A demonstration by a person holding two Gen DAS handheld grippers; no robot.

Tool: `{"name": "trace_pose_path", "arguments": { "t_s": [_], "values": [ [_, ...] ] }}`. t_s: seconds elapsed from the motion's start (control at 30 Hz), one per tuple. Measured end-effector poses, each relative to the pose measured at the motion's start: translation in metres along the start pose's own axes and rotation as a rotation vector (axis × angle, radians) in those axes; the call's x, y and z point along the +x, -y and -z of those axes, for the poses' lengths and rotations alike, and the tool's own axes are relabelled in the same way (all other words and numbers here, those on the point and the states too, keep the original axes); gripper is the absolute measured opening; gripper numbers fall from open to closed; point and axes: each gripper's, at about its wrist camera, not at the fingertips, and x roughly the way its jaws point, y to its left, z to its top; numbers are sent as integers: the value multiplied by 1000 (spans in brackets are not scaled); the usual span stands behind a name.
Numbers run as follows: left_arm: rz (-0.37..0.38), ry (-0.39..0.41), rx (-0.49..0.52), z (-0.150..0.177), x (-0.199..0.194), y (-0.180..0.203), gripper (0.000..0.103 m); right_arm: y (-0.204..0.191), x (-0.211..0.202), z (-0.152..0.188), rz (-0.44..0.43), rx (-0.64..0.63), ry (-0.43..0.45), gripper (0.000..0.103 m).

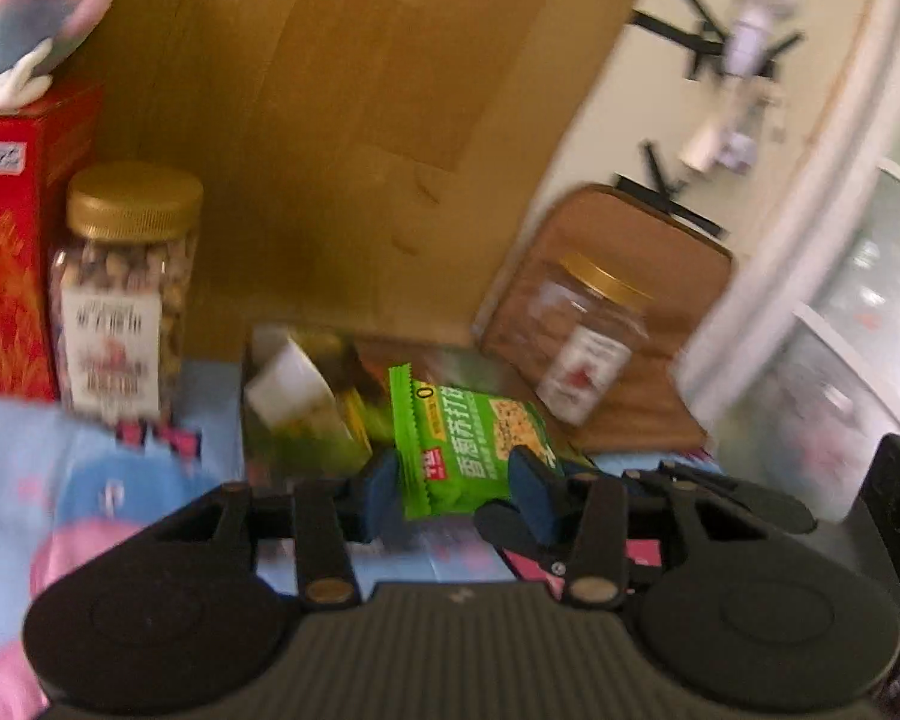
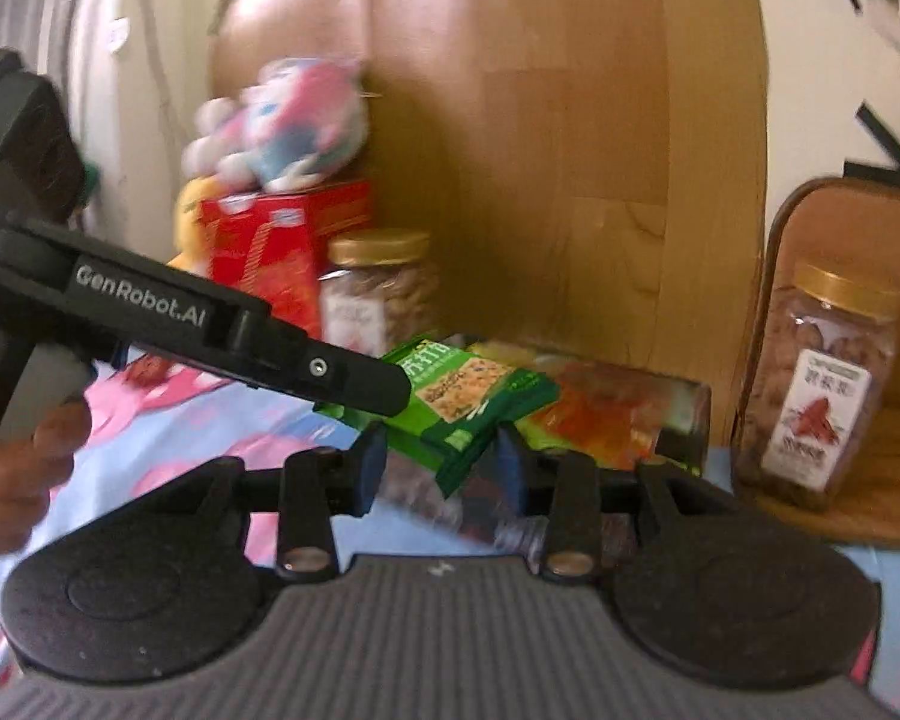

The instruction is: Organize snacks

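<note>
While motion blur smears the clear snack box [image 2: 600, 414] behind, your left gripper [image 1: 456, 480] and right gripper [image 2: 441, 456] both clamp one green cracker packet [image 2: 462, 396], its ends hidden by their fingers, above the cloth.

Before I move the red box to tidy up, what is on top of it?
A pink, white and blue plush toy rests on the red box. The box's top beneath it is hidden.
</note>
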Motion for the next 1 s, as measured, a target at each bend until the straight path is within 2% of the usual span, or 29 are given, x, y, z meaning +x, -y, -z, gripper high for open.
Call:
{"name": "trace_pose_path", "arguments": {
  "t_s": [0.07,0.13,0.2,0.3,0.4,0.53,0.67,0.8,1.0],
  "values": [
    [-43,-3,-21,-13,26,-7,41,13,22,-8,4,36,-15,45],
    [-91,-35,-30,-17,49,-14,43,24,45,-9,51,37,-44,47],
    [-97,-63,-54,-15,57,-20,43,33,56,-5,103,58,-74,47],
    [-42,-33,-66,-7,41,-23,43,39,31,5,98,115,-34,47],
    [-33,-4,-77,1,17,-21,43,35,0,14,96,156,5,47],
    [-45,-3,-63,18,-11,-9,43,31,-33,29,63,266,51,47],
    [-126,-20,6,53,-33,14,43,22,-65,52,71,411,59,47],
    [-181,-38,41,87,-49,31,45,15,-86,68,115,502,22,49],
    [-275,-37,84,123,-70,48,48,-13,-119,84,160,507,13,51]
  ]
}}
